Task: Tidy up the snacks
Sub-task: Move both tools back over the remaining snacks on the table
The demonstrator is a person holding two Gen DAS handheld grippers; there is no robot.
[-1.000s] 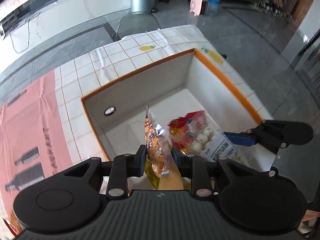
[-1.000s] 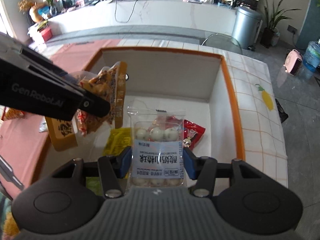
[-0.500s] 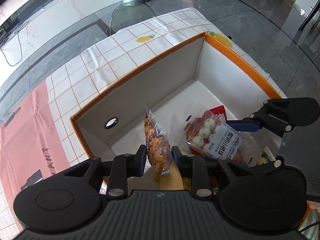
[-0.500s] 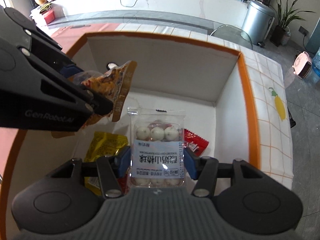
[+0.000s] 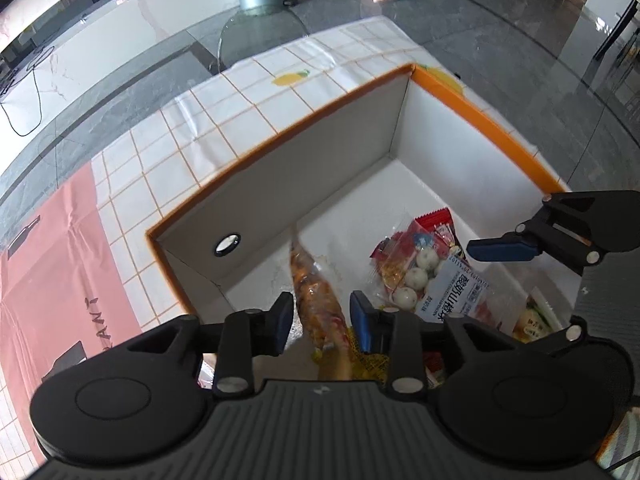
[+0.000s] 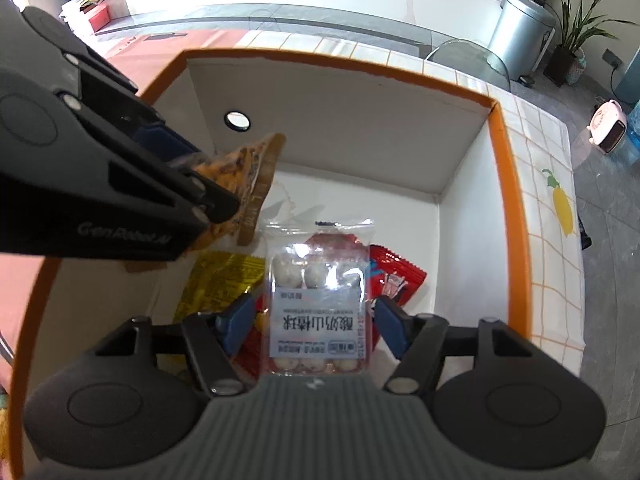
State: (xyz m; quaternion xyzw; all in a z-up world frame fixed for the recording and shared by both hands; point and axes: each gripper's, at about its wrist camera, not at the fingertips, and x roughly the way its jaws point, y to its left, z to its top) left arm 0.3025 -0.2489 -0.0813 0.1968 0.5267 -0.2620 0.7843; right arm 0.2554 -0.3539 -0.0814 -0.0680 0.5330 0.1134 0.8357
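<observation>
A white box with an orange rim (image 5: 280, 136) (image 6: 512, 200) sits under both grippers. My left gripper (image 5: 320, 316) hangs over its near left part, jaws opening. A long packet of orange-brown snacks (image 5: 316, 296) (image 6: 248, 176) stands blurred between the pads, with a gap on each side. My right gripper (image 6: 314, 316) is over the box middle, jaws opening too. A clear packet of white balls with a white label (image 6: 320, 300) (image 5: 440, 284) lies between its pads, which stand off both edges. One blue right fingertip (image 5: 500, 248) shows beside that packet.
On the box floor lie a red packet (image 6: 396, 280) and a yellow packet (image 6: 220, 280). The box rests on a tiled cloth with lemon prints (image 5: 224, 120), next to a pink cloth (image 5: 48, 272). A glass chair (image 5: 256, 32), a metal bin (image 6: 520, 28) and a pink heater (image 6: 608, 128) stand beyond.
Both pairs of jaws have widened off their packets. The orange-brown packet has tipped and blurred between the left pads. The ball packet has slid lower between the right pads.
</observation>
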